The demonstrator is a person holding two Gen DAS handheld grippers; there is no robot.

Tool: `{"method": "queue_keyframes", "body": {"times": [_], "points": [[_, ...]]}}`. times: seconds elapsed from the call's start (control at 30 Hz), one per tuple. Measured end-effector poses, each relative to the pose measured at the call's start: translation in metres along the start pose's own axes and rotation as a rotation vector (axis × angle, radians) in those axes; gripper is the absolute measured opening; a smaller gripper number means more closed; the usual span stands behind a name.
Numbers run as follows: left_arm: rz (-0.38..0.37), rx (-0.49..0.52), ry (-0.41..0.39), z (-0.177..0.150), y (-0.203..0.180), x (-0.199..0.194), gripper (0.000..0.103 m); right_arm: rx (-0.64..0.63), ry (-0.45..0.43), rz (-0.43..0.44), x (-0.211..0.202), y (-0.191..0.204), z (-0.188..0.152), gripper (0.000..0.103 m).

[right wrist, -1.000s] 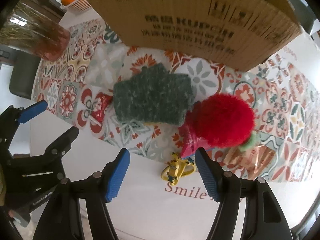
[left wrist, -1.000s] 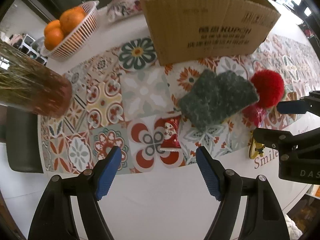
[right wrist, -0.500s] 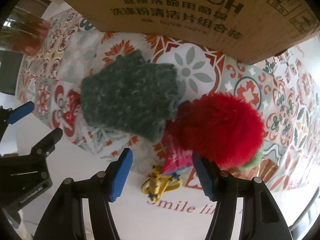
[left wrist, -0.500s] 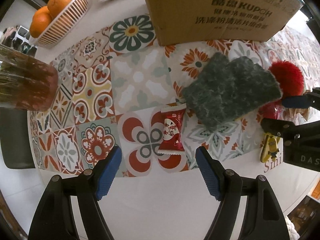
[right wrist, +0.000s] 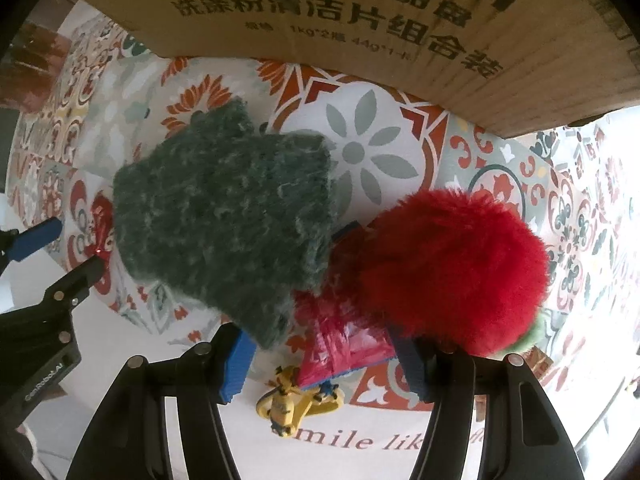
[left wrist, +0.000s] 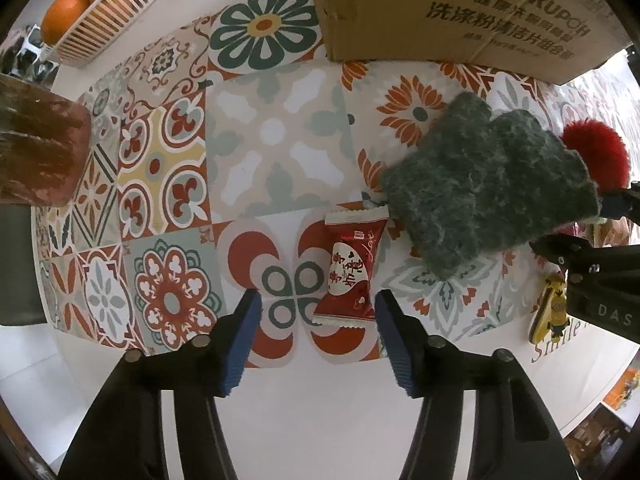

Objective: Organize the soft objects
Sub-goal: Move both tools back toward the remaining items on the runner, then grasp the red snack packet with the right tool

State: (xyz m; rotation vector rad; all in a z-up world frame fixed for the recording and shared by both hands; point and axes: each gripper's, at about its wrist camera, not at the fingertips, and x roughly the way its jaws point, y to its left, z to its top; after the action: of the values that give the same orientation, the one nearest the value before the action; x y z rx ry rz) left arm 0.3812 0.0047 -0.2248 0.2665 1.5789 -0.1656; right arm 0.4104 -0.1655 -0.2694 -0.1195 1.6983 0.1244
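A dark green knitted piece lies on the patterned tablecloth in front of the cardboard box. A red fluffy ball lies to its right. A red shiny packet sits between the two, partly under them. A red candy packet lies just ahead of my left gripper, which is open and empty. My right gripper is open, low over the red shiny packet, with one finger by the green piece and the other by the red ball.
A white basket of oranges stands at the far left. A brown vase is at the left edge. A small yellow figure toy lies near the table's front edge.
Both grippers have moved forward and lower toward the table. The candy packet now lies between the left fingertips. The right gripper has closed in on the green piece and the red ball.
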Motion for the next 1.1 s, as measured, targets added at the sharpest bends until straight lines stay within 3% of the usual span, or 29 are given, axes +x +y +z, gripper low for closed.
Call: {"method": "queue_keyframes", "body": {"times": [0.3, 0.53, 0.77, 1.1], "points": [[-0.041, -0.043, 0.019, 0.009, 0.003, 0.014, 0.036, 0.017, -0.013, -0.015, 0.009, 0.007, 0.009, 0.059], [-0.065, -0.062, -0.004, 0.012, 0.000, 0.027, 0.033, 0.031, -0.043, -0.007, 0.006, 0.012, -0.007, 0.047], [-0.098, -0.066, -0.028, 0.012, -0.010, 0.027, 0.032, 0.064, -0.068, 0.024, 0.001, 0.004, -0.025, 0.044], [-0.112, -0.062, -0.096, -0.018, -0.023, 0.005, 0.032, 0.080, -0.098, 0.060, -0.010, 0.003, -0.055, 0.043]]}}
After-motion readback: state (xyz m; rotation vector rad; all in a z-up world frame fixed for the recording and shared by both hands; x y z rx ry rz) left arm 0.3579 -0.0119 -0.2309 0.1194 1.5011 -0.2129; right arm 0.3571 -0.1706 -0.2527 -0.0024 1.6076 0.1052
